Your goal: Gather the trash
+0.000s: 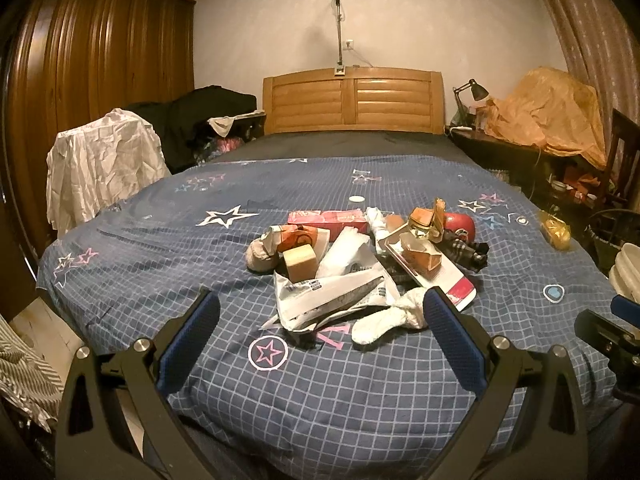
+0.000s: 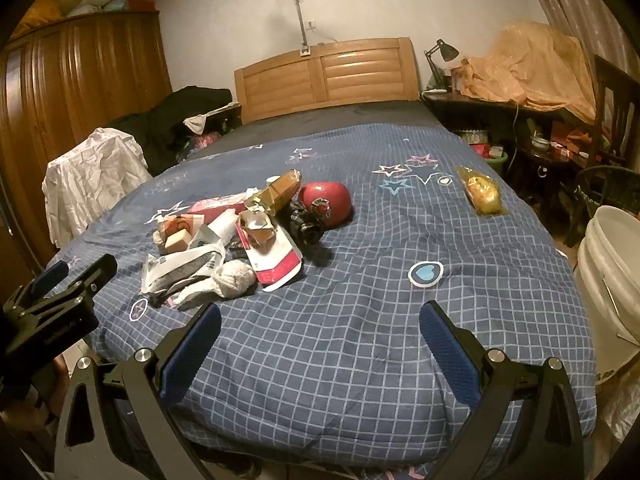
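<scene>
Bedroom, blue checked quilt [image 1: 280, 400]. Trash pile [image 1: 360, 264] mid-quilt. Left gripper [image 1: 320, 312] spread wide, empty, just before pile. Right gripper [image 2: 320, 320] likewise spread, empty, right of pile. White bucket [image 2: 612, 264] beside bed.

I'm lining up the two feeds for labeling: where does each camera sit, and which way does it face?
Left wrist: on the left gripper at the bed's foot, facing the headboard, aimed at the trash pile; shows its own open blue fingers and the right gripper at the right edge.
Right wrist: on the right gripper, further right, facing the same way over bare quilt; shows its open fingers and the left gripper at left.
Shared: pile, headboard, white bucket.
</scene>
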